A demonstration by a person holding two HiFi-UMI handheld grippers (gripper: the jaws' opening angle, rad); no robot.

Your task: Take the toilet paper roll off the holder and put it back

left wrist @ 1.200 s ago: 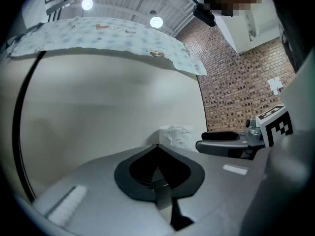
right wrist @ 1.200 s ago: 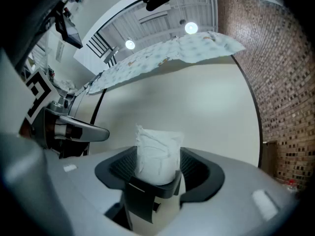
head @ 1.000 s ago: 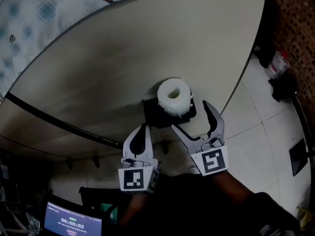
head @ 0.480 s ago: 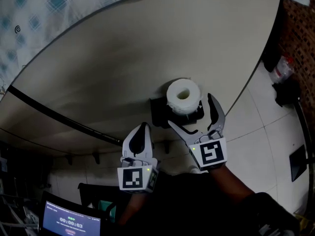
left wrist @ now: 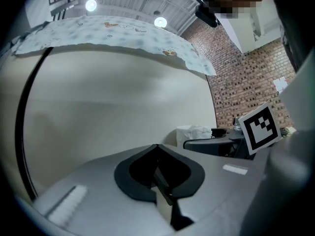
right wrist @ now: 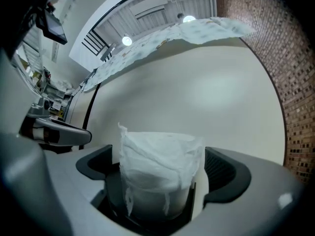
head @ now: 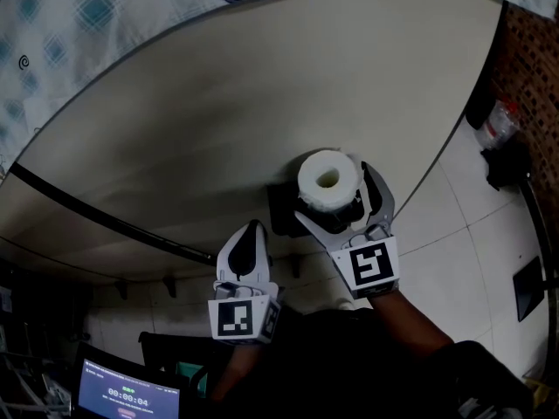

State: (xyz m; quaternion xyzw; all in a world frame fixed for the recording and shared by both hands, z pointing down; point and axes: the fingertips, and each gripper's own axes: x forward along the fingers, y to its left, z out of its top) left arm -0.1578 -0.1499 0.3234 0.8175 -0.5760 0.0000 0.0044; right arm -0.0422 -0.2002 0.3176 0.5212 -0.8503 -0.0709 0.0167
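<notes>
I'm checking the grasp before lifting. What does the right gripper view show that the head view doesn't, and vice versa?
Only the right gripper view: the ragged side of the toilet paper roll between the jaws of the right gripper, which have just been opening, neither pad visibly pressing it; ceiling lights. Only the head view: the roll's hollow core, the tiled floor, a lit screen. Both: the roll, the beige wall, the patterned cloth.

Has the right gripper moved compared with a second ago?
Yes. The right gripper has gone forward toward the wall; its jaws, just opened wider, now straddle the toilet paper roll on its holder.
</notes>
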